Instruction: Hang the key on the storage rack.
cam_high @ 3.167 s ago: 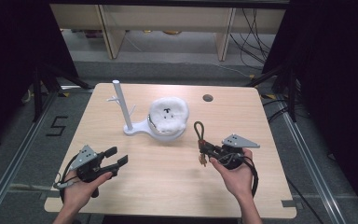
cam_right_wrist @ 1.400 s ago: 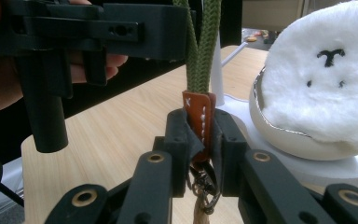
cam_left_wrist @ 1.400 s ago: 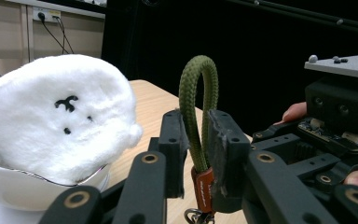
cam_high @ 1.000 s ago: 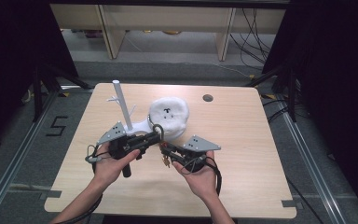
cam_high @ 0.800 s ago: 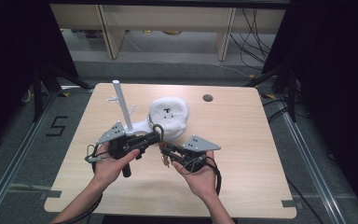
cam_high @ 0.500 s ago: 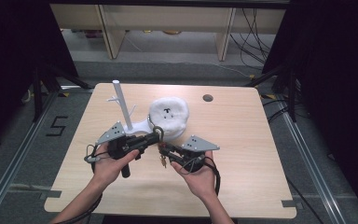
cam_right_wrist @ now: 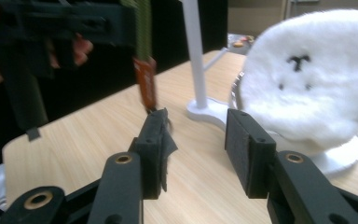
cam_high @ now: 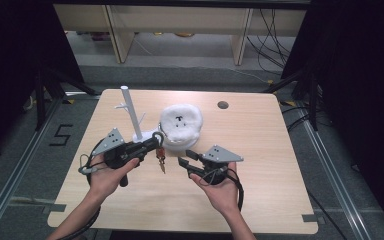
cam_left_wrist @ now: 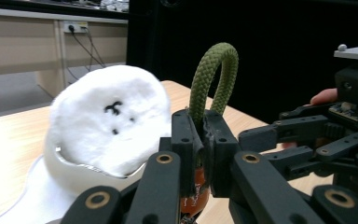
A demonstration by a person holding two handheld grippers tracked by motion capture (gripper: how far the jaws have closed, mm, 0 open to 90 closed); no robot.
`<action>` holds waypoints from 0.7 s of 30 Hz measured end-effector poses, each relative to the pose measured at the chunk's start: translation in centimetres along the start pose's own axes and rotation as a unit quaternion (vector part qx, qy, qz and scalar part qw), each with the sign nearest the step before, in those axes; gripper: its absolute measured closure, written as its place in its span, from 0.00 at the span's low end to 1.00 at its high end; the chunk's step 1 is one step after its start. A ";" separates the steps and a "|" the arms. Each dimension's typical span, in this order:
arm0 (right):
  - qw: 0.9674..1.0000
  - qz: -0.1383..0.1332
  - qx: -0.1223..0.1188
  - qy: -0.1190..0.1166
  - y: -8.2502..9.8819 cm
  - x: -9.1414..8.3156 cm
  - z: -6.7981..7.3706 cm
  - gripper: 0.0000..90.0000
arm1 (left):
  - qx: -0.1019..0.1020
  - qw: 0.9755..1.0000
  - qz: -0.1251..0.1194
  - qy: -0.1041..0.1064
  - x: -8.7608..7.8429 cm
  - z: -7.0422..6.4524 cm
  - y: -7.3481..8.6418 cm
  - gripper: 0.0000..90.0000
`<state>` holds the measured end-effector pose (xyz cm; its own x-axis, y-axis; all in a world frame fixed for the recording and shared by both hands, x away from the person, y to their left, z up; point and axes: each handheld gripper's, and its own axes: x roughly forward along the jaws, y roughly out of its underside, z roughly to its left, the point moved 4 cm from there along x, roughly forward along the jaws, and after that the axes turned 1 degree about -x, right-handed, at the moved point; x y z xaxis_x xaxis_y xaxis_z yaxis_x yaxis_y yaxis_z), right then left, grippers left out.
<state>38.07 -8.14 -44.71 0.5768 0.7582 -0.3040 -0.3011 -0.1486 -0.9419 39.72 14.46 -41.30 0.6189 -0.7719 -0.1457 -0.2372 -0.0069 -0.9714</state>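
- Handover looks done: my left gripper (cam_left_wrist: 200,154) pinches the green rope loop (cam_left_wrist: 214,77), orange tag (cam_high: 160,155) dangling above the table (cam_high: 280,195).
- My right gripper (cam_right_wrist: 196,149) is spread, empty.
- Next, likely: hang the loop on the white stand (cam_high: 131,112), beside the plush (cam_high: 181,122).

The high view looks forward and down from above the person's side onto the whole table (cam_high: 260,200), forearms entering from the bottom. The left gripper view sits low and close, facing along its jaws toward the white plush (cam_left_wrist: 107,121) with the other gripper just beyond at right. The right gripper view looks back the opposite way, equally near; both share the plush and the hanging olive rope (cam_left_wrist: 214,74)
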 end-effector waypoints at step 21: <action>0.998 0.016 0.011 0.053 2.0 -2.9 -2.8 0.61 | -0.003 0.999 0.003 -0.050 -3.1 2.5 0.1 0.93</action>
<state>37.92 -12.39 -46.06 0.6430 0.6822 -0.3481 -0.3363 -0.1568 -0.9286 39.65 18.48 -41.46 0.6897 -0.7039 -0.1699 -0.2453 -0.0064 -0.9694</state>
